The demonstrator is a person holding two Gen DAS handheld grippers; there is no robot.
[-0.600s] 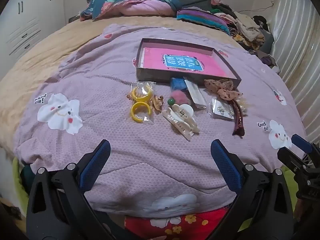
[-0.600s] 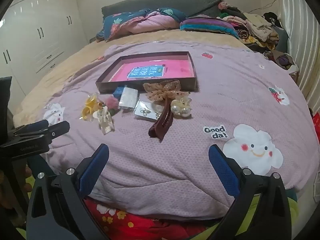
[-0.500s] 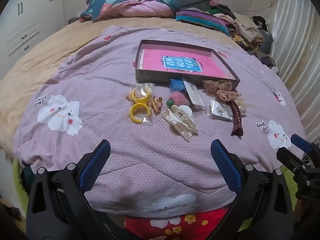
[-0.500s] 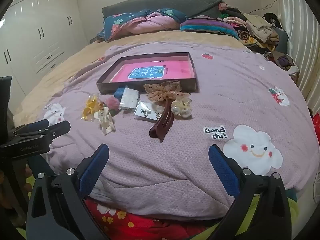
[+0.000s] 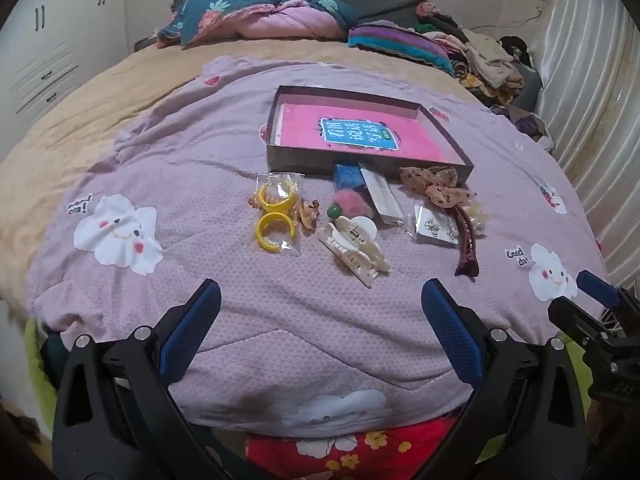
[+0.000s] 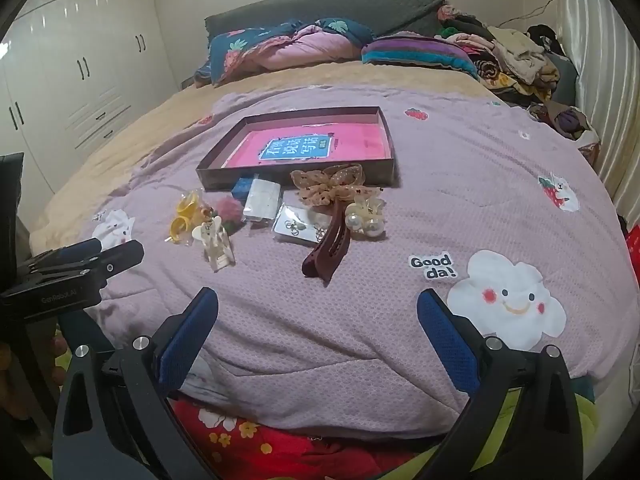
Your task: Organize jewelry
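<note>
Lying on the quilt [image 5: 224, 280], a shallow box [image 5: 304, 162] holds one pink book [image 5: 352, 136]; bagged yellow rings [image 5: 276, 216] near it. Both the left gripper [image 5: 320, 300] and the right gripper [image 6: 318, 306] have their fingers spread apart, empty.

I'm looking into a home bedroom. A bed [image 6: 460, 168] under a lilac quilt [image 6: 440, 216] printed with clouds fills the view; pillows [image 6: 280, 52] and piled clothes [image 6: 516, 60] lie at its head, and white wardrobes [image 6: 80, 68] stand left of the bed.
</note>
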